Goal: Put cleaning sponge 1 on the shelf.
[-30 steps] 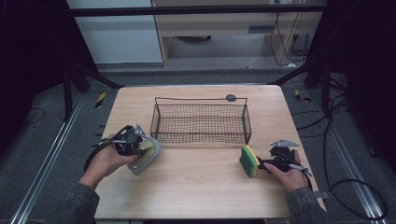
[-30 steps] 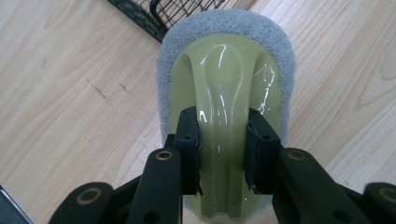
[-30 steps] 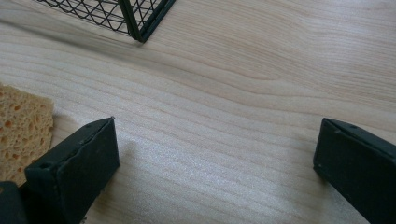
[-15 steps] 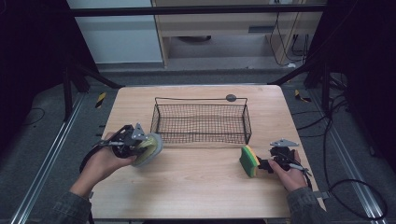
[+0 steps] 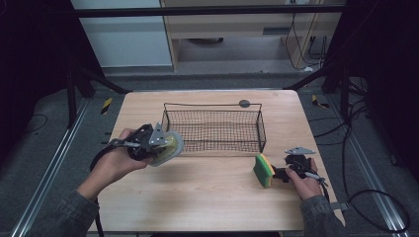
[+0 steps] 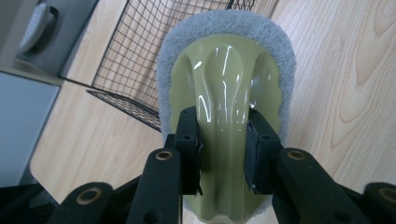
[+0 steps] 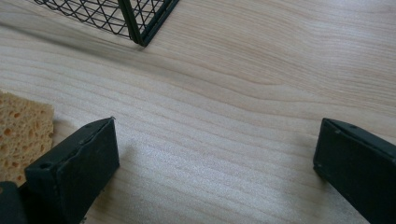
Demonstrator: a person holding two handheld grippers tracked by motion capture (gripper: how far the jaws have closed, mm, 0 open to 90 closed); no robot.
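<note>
My left gripper (image 5: 157,146) is shut on the glossy olive handle of a scrubber (image 5: 168,145) with a grey-white pad. It holds the scrubber off the table just left of the black wire basket (image 5: 212,105). In the left gripper view the pads (image 6: 189,149) squeeze the scrubber's handle (image 6: 224,88), with the basket (image 6: 126,60) behind. My right gripper (image 5: 282,174) rests on the table at the right, open. A yellow-and-green sponge (image 5: 264,169) stands on edge just left of it. In the right gripper view the sponge (image 7: 21,130) lies outside the left jaw, and bare wood shows between the jaws of the right gripper (image 7: 217,154).
The wooden table (image 5: 207,197) holds the basket at its middle back; the basket's corner (image 7: 140,18) is close ahead of the right gripper. A small dark round object (image 5: 244,103) sits behind the basket. Cables (image 5: 365,197) trail on the floor at the right.
The left hand has lifted the scrubber off the table and carried it up and right toward the basket. The right hand and the sponge have stayed put.
</note>
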